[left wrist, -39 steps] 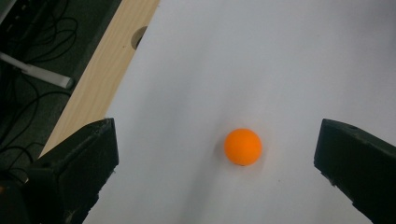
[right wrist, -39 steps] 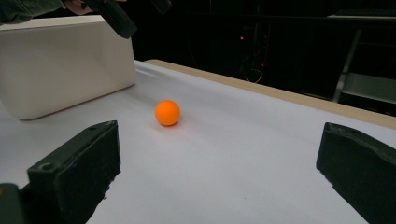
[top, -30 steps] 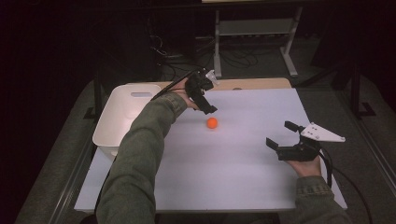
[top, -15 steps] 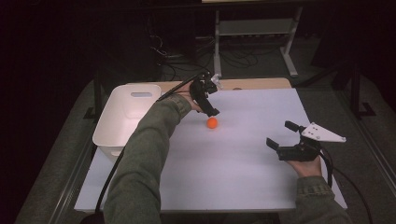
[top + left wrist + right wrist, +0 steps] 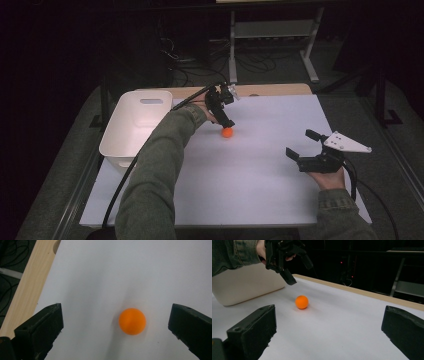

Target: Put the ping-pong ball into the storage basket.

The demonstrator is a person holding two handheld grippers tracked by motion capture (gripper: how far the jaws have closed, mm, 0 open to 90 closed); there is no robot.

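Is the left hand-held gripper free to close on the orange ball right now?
Probably yes: the left hand-held gripper hangs open just above the ball, which lies between its jaws on bare table.

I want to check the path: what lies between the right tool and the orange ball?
Nothing: in the high view, bare white table separates the right tool from the orange ball.

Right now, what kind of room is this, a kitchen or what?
Not a kitchen; it looks like a lab or test workshop. A white-covered table holds just an orange ball and a white bin, cables trail on the dark floor, and a metal rack stands behind.
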